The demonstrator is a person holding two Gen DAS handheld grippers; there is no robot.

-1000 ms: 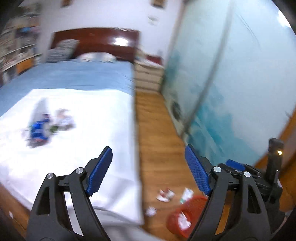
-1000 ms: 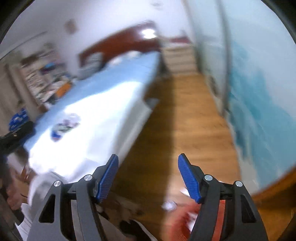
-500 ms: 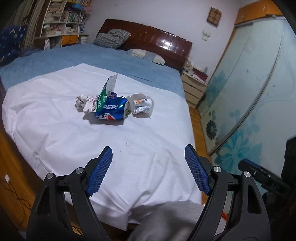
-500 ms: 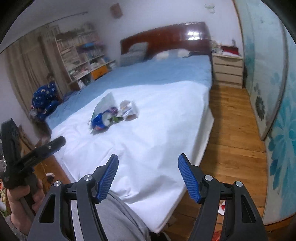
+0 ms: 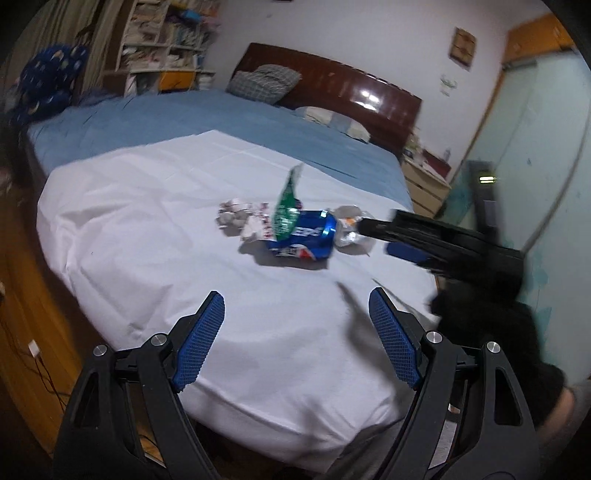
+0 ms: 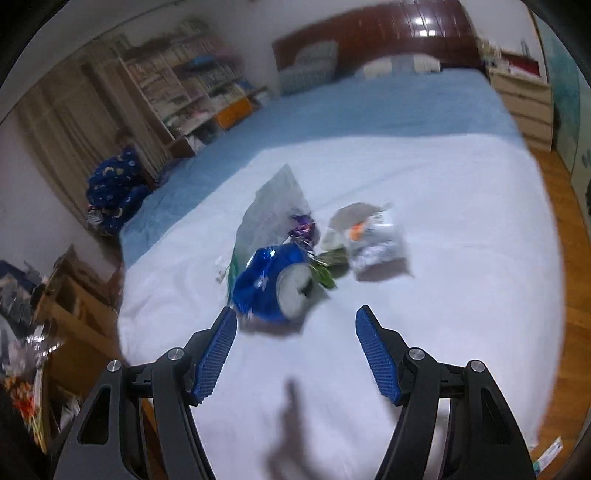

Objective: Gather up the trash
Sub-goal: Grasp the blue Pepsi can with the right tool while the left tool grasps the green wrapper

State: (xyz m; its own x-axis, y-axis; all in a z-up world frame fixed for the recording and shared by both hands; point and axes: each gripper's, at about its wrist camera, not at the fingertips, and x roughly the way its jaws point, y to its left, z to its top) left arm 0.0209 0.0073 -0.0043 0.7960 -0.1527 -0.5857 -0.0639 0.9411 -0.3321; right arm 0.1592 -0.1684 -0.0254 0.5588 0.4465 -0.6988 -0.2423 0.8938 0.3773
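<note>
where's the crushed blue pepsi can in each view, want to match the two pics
Left wrist view: crushed blue can lies on the white sheet right of centre, beyond the open left hand-held gripper.
Right wrist view: the can sits just left of centre, right ahead of the open right hand-held gripper, end-on to the camera.
Shared landmark: the dark red headboard.

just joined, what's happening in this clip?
A person with a handheld gripper in each hand is collecting trash off a bed. A small pile sits on the white sheet: a crushed blue can, a green wrapper, crumpled paper and a clear plastic wrapper. The right gripper is open and reaching in just short of the can; nothing is gripped yet. The left gripper is open too, held further back from the pile.
</note>
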